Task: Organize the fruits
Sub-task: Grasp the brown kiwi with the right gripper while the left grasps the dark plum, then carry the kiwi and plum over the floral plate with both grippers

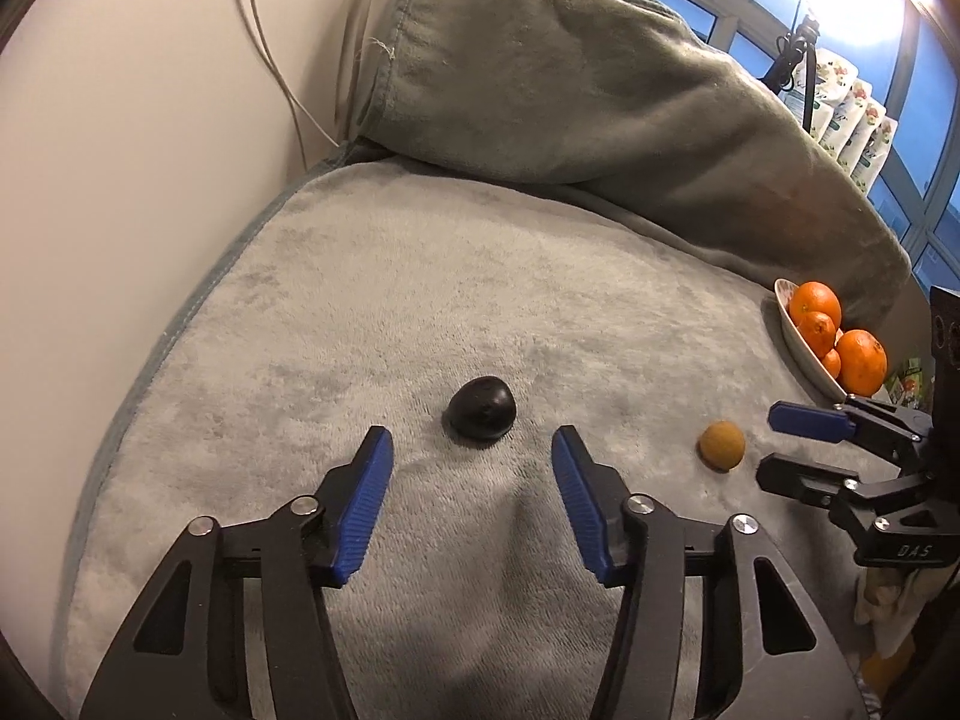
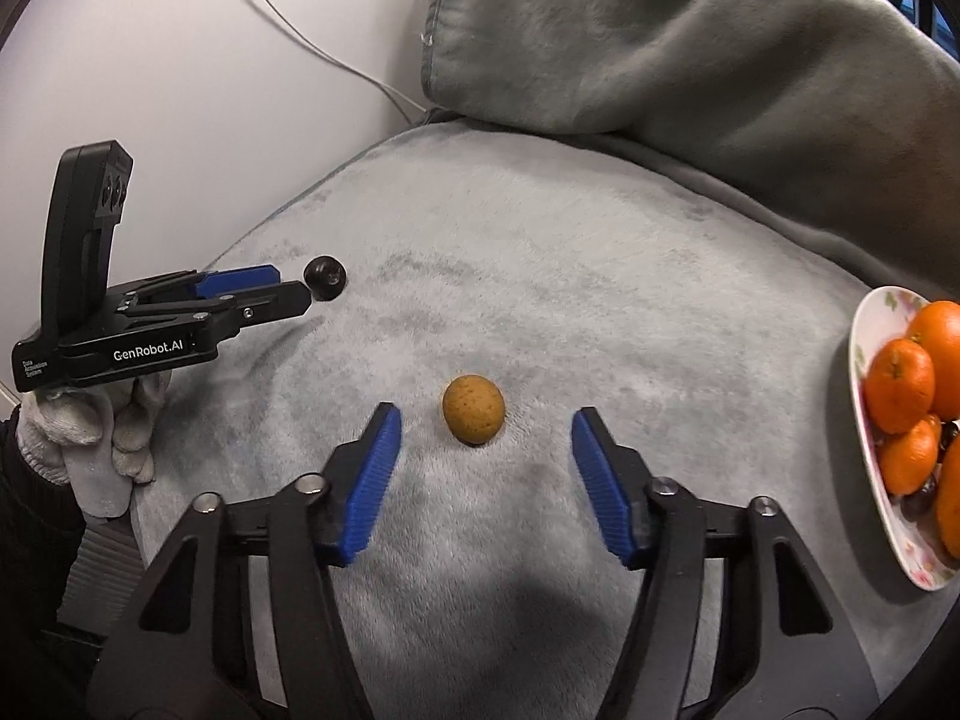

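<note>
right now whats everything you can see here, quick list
dark fruit: 1, near-black, on the blanket ahead of the left gripper
brown fruit: 1, tan-brown, on the blanket ahead of the right gripper
oranges: at least 4, orange, piled on the plate
plate: 1, white with floral print, right edge of the blanket
blanket: 1, grey, covering the surface, bunched at the back
cables: white, along the wall
left gripper: open, blue pads
right gripper: open, blue pads
gloved hand: white glove, holding the left gripper
</note>
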Demonstrator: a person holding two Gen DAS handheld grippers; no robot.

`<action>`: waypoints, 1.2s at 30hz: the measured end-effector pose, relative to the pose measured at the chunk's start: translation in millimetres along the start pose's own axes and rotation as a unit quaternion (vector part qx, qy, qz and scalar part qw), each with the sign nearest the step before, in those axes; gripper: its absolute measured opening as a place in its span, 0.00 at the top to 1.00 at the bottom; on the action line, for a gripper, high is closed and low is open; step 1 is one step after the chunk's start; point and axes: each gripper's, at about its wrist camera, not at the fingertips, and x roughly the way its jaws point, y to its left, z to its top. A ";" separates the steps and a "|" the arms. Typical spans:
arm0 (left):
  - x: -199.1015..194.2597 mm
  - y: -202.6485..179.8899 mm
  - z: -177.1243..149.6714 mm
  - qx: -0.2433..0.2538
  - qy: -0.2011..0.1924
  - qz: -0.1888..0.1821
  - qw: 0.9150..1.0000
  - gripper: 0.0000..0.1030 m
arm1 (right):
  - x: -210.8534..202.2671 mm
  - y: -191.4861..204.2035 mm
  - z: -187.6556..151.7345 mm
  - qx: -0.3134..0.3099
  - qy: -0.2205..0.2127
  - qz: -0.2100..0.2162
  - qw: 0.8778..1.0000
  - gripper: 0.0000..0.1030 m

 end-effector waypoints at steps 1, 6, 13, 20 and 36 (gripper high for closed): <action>1.0 -0.3 0.4 0.002 0.001 0.001 1.000 0.50 | 2.0 0.2 0.7 0.000 0.002 0.002 1.000 0.47; 9.2 2.4 4.5 -0.002 0.010 0.000 1.000 0.53 | 5.6 1.8 3.6 -0.003 0.007 0.006 1.000 0.48; 15.1 0.3 8.5 0.003 0.019 0.001 1.000 0.55 | 15.1 3.3 9.9 -0.008 0.016 0.006 1.000 0.54; 20.5 0.4 10.1 0.006 0.024 0.005 1.000 0.62 | 23.7 1.4 11.9 -0.006 0.030 0.007 1.000 0.67; 14.1 -6.3 8.5 0.010 0.012 -0.001 1.000 0.77 | 19.0 1.1 12.8 0.003 0.018 0.001 1.000 0.74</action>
